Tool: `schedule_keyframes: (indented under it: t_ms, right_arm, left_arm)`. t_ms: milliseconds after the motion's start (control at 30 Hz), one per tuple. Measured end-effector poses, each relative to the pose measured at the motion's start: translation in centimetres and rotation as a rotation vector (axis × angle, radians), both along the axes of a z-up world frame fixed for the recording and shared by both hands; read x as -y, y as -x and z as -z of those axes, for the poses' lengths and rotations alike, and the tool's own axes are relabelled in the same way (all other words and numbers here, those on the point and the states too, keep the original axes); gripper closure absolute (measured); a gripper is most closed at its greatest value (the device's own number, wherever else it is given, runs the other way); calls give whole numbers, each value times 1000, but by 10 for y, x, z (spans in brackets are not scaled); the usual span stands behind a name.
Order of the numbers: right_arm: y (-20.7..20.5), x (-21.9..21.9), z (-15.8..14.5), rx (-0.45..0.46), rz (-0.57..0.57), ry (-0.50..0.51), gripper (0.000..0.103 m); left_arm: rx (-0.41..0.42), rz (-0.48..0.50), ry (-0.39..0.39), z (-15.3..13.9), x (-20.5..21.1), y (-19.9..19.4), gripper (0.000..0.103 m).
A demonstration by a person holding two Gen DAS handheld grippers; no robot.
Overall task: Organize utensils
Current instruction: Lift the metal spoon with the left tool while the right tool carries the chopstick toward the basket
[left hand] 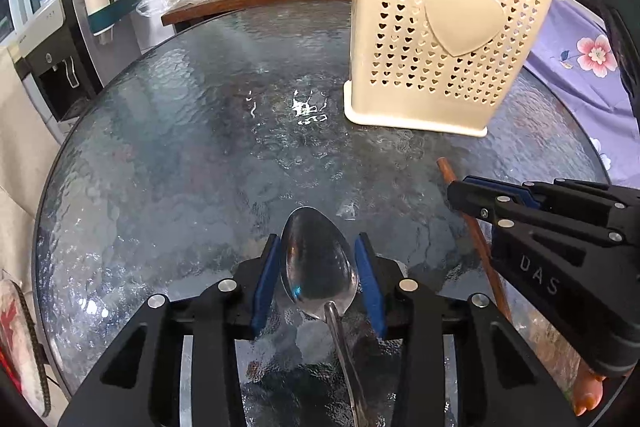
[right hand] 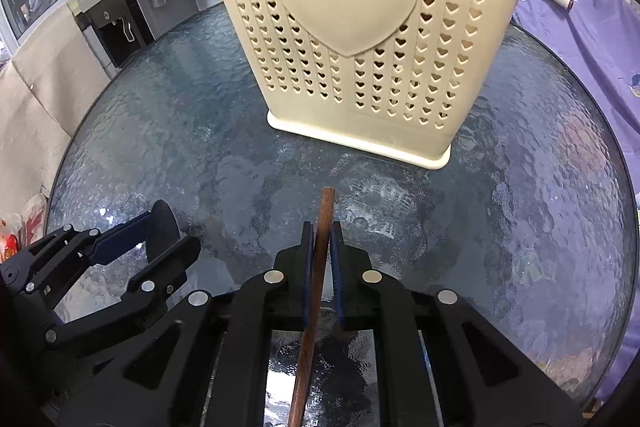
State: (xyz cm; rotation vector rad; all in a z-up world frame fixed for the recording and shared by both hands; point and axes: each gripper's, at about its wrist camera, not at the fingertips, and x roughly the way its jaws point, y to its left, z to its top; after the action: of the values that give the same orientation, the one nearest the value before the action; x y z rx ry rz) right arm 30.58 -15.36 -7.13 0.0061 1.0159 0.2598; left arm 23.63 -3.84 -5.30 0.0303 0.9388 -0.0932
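On a round glass table [left hand: 168, 155], a person works two hand-held grippers in front of a cream holder [left hand: 440, 35] pierced with heart-shaped holes, which stands upright at the far side, right of centre. The left gripper [left hand: 318, 279] brackets the bowl of a steel spoon [left hand: 316, 267] with its blue pads; the jaws stand partly open, and slivers of gap show on both sides, so the pads look close to the bowl but not clearly pressing on it. The spoon's handle runs back toward the camera, bowl pointing away toward the far rim. The right gripper [right hand: 320, 263] is closed tight on a brown chopstick [right hand: 316, 287], whose long axis runs along the fingers, its far tip aimed at the holder's base. The holder lies straight ahead of the right gripper and near; from the left gripper it sits farther, off to the right. The right hand therefore looks better placed to reach the holder's open top first, once the stick is lifted above the rim and tipped upright.
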Motion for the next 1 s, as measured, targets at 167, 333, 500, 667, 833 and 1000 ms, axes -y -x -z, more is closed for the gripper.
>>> schedule_keyframes:
  t_ms: [167, 333, 500, 667, 833, 1000]
  right_arm:
    - [3, 6, -10, 26, -2, -34, 94]
    - [12, 14, -26, 70, -1, -80, 94]
    - [25, 19, -53, 132, -10, -128, 94]
    - [42, 25, -84, 200, -30, -171, 95]
    - [64, 31, -116, 271, -49, -206, 95]
    - [88, 36, -138, 317, -75, -204, 95]
  left_arm:
    - [20, 12, 27, -8, -4, 1, 66]
    - [62, 29, 56, -24, -6, 7, 66]
    - [114, 50, 78, -46, -7, 17, 66]
    - [176, 80, 96, -71, -8, 31, 66]
    - [233, 111, 93, -89, -6, 47, 66]
    - [271, 141, 97, -102, -3, 62, 66]
